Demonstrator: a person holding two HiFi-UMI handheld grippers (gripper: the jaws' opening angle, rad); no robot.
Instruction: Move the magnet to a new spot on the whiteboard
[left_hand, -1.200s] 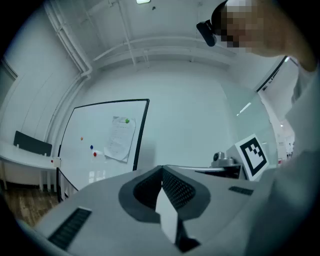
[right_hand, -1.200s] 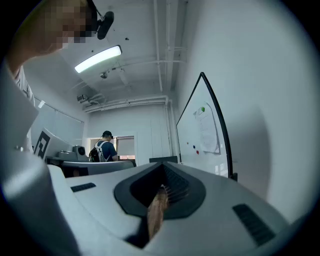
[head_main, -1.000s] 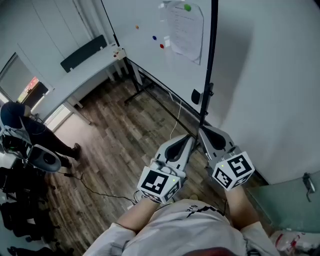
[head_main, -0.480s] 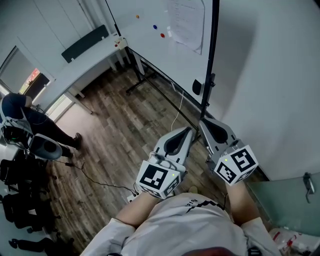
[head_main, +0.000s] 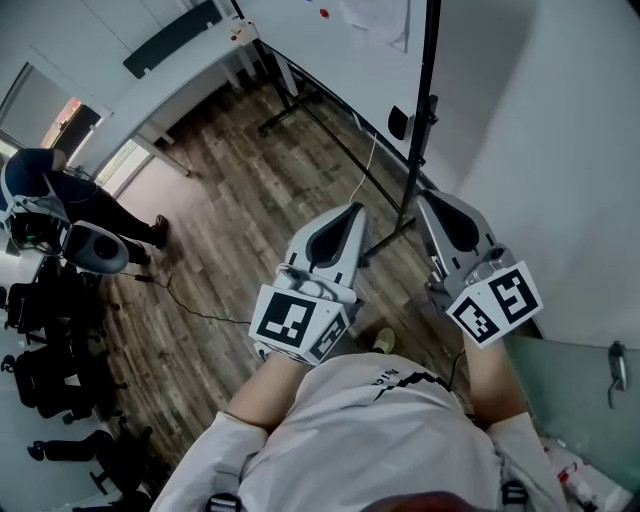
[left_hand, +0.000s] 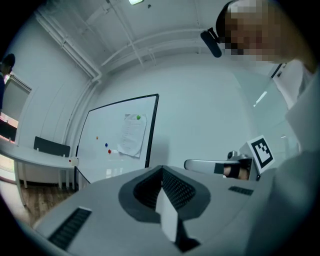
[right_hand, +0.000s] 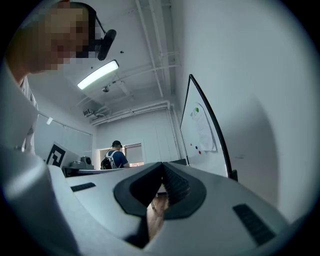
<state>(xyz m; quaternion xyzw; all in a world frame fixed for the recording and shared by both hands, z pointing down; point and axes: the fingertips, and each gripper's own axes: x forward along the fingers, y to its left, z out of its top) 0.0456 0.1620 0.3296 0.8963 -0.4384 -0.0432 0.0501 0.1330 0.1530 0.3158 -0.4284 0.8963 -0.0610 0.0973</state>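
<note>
The whiteboard (left_hand: 112, 137) stands ahead on its frame, well out of reach of both grippers. On it sit a red magnet (left_hand: 110, 150), a blue magnet (left_hand: 106, 145) and a small orange one (left_hand: 96, 137). A green magnet (left_hand: 138, 117) pins a paper sheet (left_hand: 131, 135). In the head view only the red magnet (head_main: 322, 13) shows at the top edge. My left gripper (head_main: 350, 208) is shut and empty, held at waist height. My right gripper (head_main: 432, 197) is beside it, also shut on nothing. The right gripper view shows the whiteboard (right_hand: 200, 132) edge-on.
The whiteboard's black upright (head_main: 425, 100) and its floor stand (head_main: 330, 110) lie just ahead. A white table (head_main: 190, 60) lines the left wall. A person with a backpack (head_main: 50, 200) and a chair (head_main: 95, 250) are at far left. A cable (head_main: 200, 310) runs over the wood floor.
The head view has tipped down, so the whiteboard has slid up almost out of frame. Both grippers look larger and stay shut, side by side.
</note>
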